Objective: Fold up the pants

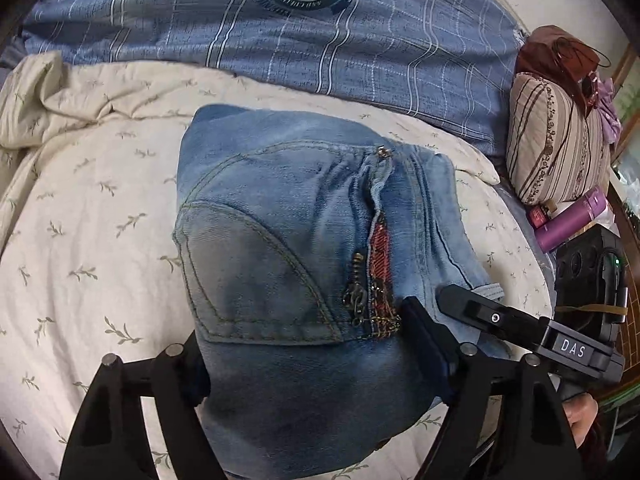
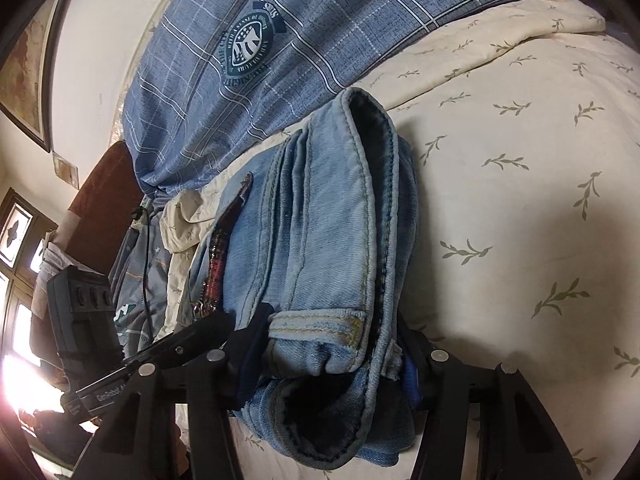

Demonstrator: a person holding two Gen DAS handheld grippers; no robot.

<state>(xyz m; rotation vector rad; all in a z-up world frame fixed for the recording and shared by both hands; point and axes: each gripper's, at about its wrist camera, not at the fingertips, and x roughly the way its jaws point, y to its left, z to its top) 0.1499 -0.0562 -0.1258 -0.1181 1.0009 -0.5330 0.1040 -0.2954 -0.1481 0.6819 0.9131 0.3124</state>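
Observation:
A folded bundle of light blue jeans (image 1: 280, 220) lies on the cream leaf-print quilt (image 1: 88, 208), back pocket and a red beaded trim facing up. My left gripper (image 1: 312, 360) straddles the bundle's near end, and its pads press the denim on both sides. In the right wrist view the jeans (image 2: 328, 220) show their stacked folded edges and a hem. My right gripper (image 2: 334, 354) is closed on that end, with the layers bunched between its pads. One finger (image 1: 464, 300) of the right gripper touches the bundle's right edge. A finger (image 2: 200, 332) of the left one shows beside the trim.
A blue plaid duvet (image 1: 320, 40) with a green crest lies behind the quilt. At the right a striped cushion (image 1: 556, 148), a purple bottle (image 1: 572, 220) and a brown bag (image 1: 560, 52) sit by the bed's edge. A wall and a framed picture (image 2: 28, 60) stand beyond.

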